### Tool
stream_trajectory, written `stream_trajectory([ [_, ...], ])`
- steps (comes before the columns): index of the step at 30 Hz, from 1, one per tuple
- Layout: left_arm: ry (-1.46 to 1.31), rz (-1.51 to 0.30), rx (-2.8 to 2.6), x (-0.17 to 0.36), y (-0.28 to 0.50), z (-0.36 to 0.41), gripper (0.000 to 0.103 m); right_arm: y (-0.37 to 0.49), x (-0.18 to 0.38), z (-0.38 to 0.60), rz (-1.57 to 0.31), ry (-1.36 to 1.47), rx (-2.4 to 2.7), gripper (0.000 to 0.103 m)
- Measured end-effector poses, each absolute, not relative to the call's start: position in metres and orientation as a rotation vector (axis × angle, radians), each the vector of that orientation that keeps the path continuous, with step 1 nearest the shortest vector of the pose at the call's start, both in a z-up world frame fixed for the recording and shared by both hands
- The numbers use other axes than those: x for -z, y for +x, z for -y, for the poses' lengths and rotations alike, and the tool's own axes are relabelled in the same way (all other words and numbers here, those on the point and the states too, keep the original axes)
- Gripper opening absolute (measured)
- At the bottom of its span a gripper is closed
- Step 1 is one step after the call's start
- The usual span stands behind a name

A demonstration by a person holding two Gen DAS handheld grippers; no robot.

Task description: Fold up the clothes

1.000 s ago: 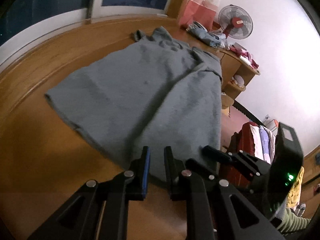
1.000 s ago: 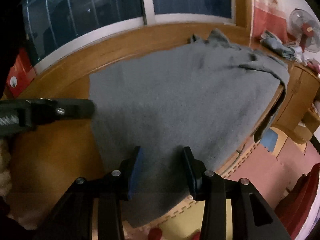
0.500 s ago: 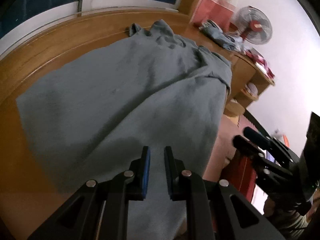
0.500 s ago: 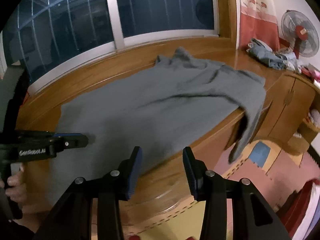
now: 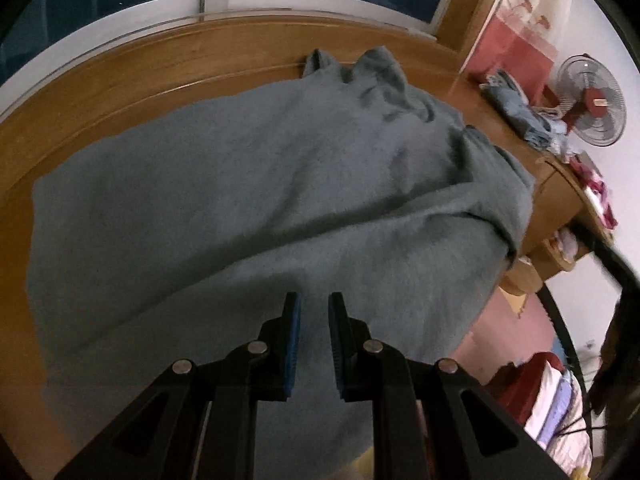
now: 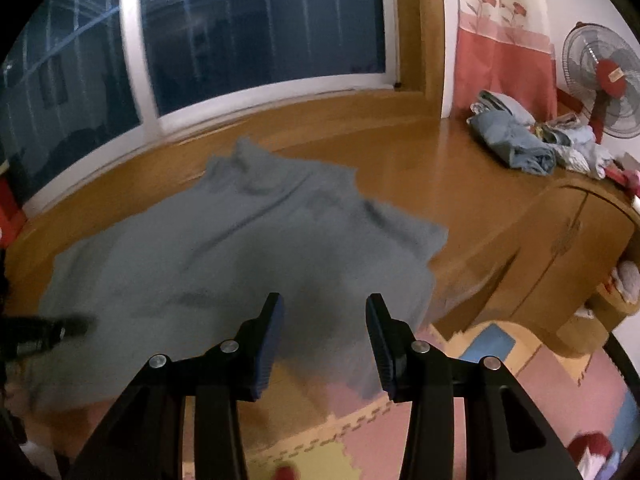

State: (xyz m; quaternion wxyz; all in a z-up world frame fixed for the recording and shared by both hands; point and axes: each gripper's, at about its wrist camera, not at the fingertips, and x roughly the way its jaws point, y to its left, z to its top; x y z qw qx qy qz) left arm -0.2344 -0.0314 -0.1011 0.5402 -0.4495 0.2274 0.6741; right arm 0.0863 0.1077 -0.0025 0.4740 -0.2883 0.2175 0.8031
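A grey-green garment [image 5: 248,184] lies spread on the wooden platform [image 5: 120,92], its right side hanging over the platform's edge. My left gripper [image 5: 314,300] hovers over the near part of the cloth. Its jaws stand barely apart and hold nothing. My right gripper [image 6: 325,304] is open and empty, back from the garment [image 6: 224,256] and above the platform's front edge. The left gripper [image 6: 40,332] shows as a dark blur at the left edge of the right wrist view. A blurred dark shape at the right edge of the left wrist view is the right gripper [image 5: 624,280].
A pile of blue clothes [image 6: 516,136] and a standing fan [image 6: 608,80] sit at the platform's far right. A wooden cabinet [image 6: 568,248] stands below them. Coloured foam mats [image 6: 520,360] cover the floor in front. A dark window [image 6: 260,28] runs behind the platform.
The right gripper has drawn back and risen from over the garment to beyond the platform's front edge. The left gripper has slid across the platform and now hangs over the cloth.
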Motion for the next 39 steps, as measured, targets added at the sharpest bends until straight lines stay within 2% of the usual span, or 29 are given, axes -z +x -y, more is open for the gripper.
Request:
stream_trajectory([
  [5, -1.12, -0.518, -1.657, 0.114, -0.233, 0.006, 0.012, 0.075, 0.019, -0.19, -0.556, -0.743, -1.966, 0.042],
  [9, -1.153, -0.489, -1.721, 0.117, -0.235, 0.0, 0.012, 0.062, 0.041, -0.232, -0.543, -0.854, -2.009, 0.032],
  [13, -1.171, -0.522, -1.781, 0.117, -0.234, -0.008, 0.013, 0.063, 0.064, -0.264, -0.557, -0.928, -1.977, 0.028],
  [14, -1.178, -0.518, -1.797, 0.117, -0.234, -0.008, 0.014, 0.066, 0.069, -0.272, -0.541, -0.942, -1.964, 0.02],
  [15, -1.182, -0.512, -1.815, 0.117, -0.234, -0.01, 0.016, 0.067, 0.071, -0.278, -0.508, -0.943, -1.969, 0.017],
  [22, -1.197, -0.547, -2.004, 0.117, -0.217, -0.024, 0.022, 0.072, 0.07, -0.295, -0.497, -1.02, -2.076, 0.019],
  [25, -1.253, -0.508, -2.07, 0.115, -0.21, -0.023, 0.025, 0.094, 0.054, -0.295, -0.536, -0.973, -2.176, 0.028],
  [27, -1.293, -0.472, -2.11, 0.113, -0.206, -0.02, 0.027, 0.11, 0.046, -0.293, -0.58, -0.96, -2.258, 0.041],
  [32, -1.355, -0.37, -2.183, 0.107, -0.183, -0.013, 0.027, 0.147, 0.051, -0.28, -0.64, -1.101, -2.456, 0.041],
  [39, -1.372, -0.36, -2.189, 0.097, -0.143, -0.042, 0.027, 0.146, 0.075, -0.255, -0.511, -1.243, -2.569, 0.041],
])
